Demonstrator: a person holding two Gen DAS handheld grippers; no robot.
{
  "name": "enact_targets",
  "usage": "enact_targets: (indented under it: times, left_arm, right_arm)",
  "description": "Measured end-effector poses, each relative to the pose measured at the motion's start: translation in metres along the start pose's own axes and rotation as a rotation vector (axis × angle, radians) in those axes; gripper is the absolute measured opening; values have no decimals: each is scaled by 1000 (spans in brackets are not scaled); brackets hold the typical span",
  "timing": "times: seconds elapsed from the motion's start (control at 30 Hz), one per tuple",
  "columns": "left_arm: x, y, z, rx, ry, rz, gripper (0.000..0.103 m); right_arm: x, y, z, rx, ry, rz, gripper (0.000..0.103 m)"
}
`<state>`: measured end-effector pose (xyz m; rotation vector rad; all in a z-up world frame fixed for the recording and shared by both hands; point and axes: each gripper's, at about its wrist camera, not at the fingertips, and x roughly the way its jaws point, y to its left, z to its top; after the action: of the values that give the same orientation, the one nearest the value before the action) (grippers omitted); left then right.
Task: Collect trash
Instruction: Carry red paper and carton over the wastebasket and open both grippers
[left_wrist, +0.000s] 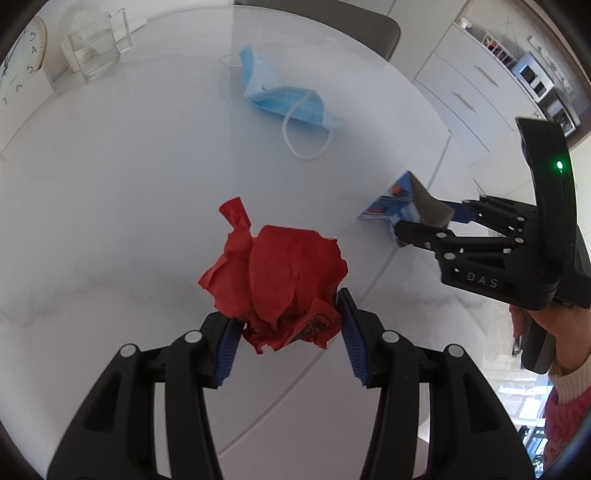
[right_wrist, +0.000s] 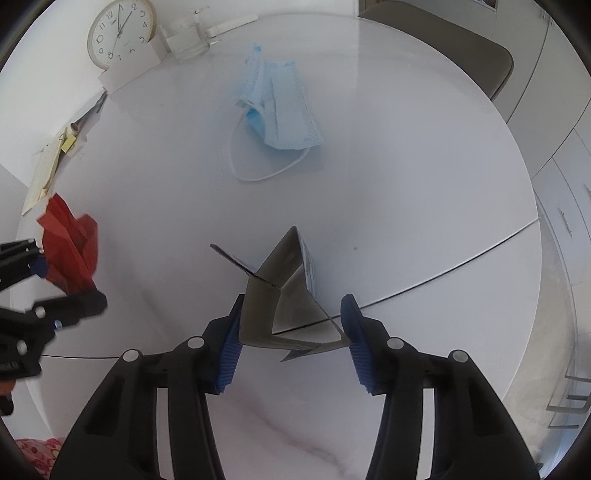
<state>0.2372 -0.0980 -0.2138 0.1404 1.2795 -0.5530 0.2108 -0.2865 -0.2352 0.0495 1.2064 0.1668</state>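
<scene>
We're gripping crumpled red paper (left_wrist: 275, 288) in the left gripper (left_wrist: 290, 332), pinching a flattened carton (right_wrist: 288, 295) in the right gripper (right_wrist: 291, 332); blue face mask (left_wrist: 284, 98) is lying far on the white table (left_wrist: 110, 184).

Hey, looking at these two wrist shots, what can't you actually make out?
- Left wrist view: whether the left gripper truly pinches the crumpled red paper; the paper covers the contact.
- Left wrist view: the black print on that paper, folded into the creases.
- Right wrist view: the flattened blue-printed carton shows mostly its grey inside, so no label; the right gripper grip is unclear.
- Right wrist view: writing on the beige papers, too small.
- No bin appears in either view.
</scene>
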Motion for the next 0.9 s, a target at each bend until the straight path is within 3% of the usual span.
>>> enact_targets:
  times: [0.33, 0.53, 0.9]
  left_arm:
    - [-35, -33, -38, 52, -8, 2, 48]
    - [-48, -71, -77, 87, -8, -11, 49]
    - [-39, -173, -161, 215, 77, -43, 49]
  right_arm:
    - [-62, 8, -53, 45, -53, 18, 51]
    - [-104, 8, -119, 58, -77, 38, 51]
    - [-153, -21, -247, 117, -50, 51, 51]
